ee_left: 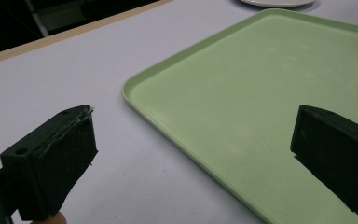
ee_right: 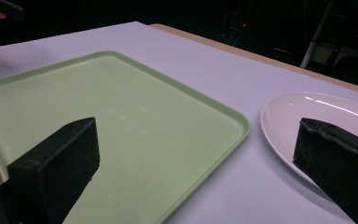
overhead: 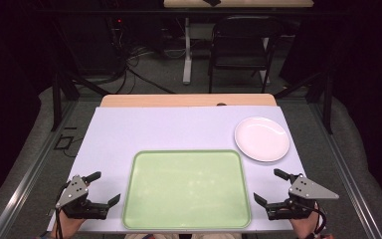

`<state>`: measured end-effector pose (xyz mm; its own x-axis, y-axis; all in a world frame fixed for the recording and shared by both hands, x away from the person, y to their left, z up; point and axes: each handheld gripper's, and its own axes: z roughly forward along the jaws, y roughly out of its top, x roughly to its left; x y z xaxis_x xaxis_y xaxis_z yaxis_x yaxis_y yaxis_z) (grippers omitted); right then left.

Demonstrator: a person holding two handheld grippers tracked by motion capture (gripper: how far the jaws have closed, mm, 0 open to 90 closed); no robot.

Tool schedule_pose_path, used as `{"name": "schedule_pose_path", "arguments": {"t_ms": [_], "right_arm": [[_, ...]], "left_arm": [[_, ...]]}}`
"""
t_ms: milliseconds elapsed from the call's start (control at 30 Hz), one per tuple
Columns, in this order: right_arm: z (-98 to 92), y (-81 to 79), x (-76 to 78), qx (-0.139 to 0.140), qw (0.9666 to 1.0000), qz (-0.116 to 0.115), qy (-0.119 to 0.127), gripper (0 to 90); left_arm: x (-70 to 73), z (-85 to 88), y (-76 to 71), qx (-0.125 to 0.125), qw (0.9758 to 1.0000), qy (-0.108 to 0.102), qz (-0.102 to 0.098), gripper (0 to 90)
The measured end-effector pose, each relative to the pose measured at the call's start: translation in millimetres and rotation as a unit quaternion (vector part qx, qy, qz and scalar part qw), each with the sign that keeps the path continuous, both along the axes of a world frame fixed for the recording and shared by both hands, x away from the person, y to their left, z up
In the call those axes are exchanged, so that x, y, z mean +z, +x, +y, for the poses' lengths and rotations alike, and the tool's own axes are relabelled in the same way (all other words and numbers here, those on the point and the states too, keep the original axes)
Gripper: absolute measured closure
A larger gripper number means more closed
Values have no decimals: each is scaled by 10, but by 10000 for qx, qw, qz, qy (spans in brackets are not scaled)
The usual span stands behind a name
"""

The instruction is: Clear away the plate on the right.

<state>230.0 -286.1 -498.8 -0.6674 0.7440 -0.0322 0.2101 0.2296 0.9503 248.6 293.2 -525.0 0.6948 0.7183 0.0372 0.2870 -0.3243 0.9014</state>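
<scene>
1. The white plate [overhead: 261, 139] lies flat and empty near the far right corner of the surface [overhead: 129, 129], just beyond the far right corner of the green tray [overhead: 186, 189] and slightly apart from its rim.
2. The tray sits at the middle of the near edge of the surface, its long axis running left to right; it is empty too.
3. The right claw [overhead: 272, 188] rests near the right end of the near edge, just beside the tray's right side. The plate lies straight ahead of it, toward the far edge, with bare surface between.
4. In the right gripper view the plate [ee_right: 317, 116] shows behind the right-hand jaw, the tray's corner [ee_right: 121, 126] between the jaws, so the claw points a little inward of the plate.
5. The right claw is the nearer one by a good margin; a reach for the plate would likely fall to it.
6. The left claw [overhead: 101, 188] rests near the left end of the near edge, just beside the tray's left side, well apart from the plate.
7. Both claws stand wide apart with nothing between the jaws, pointing roughly level toward the tray, one hand behind each at the near edge.
</scene>
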Motion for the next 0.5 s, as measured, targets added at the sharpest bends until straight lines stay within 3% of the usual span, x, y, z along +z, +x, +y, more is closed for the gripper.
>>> {"name": "schedule_pose_path", "arguments": {"t_ms": [367, 500], "right_arm": [[-8, 21, -26, -104, 9998, 139, -52, 0], [-15, 34, -23, -353, 9992, 169, -88, 0]], "left_arm": [[-8, -22, 25, 46, 10000, 82, 30, 1], [3, -24, 14, 37, 10000, 62, 22, 1]]}}
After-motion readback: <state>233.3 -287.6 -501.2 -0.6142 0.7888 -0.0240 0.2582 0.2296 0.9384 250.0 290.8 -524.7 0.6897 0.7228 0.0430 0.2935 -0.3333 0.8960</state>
